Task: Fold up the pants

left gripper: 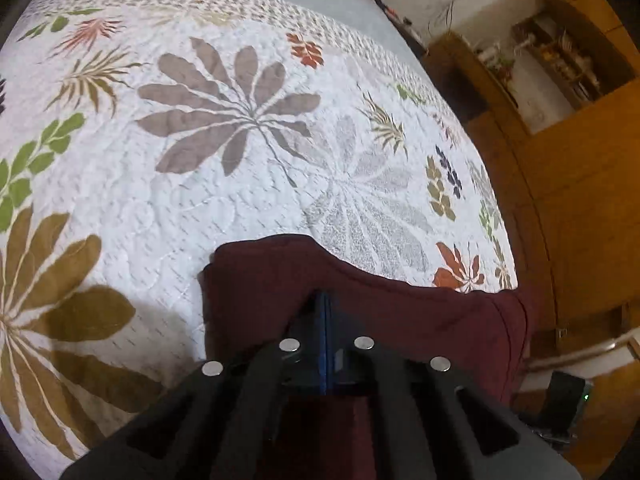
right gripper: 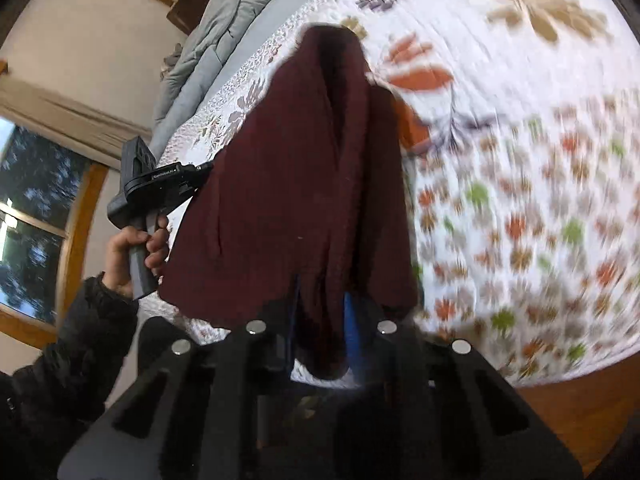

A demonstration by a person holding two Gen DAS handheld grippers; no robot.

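1. Left gripper (left gripper: 326, 312): jaws together, pinching the maroon pants (left gripper: 380, 312).
2. Right gripper (right gripper: 320, 320): jaws clamped on bunched fabric.
3. Pants hang over the quilt (left gripper: 240, 184); advise keeping tension level and lowering them flat.

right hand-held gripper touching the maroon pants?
Touching. Right wrist view: right hand-held gripper has a fold of the maroon pants pinched between its fingers.

Soft indoor light is falling evenly, with daylight showing through the window (right gripper: 28, 216) at left. Motion blur is smearing the quilt (right gripper: 540, 208) at right, and fisheye bending is curving every edge.
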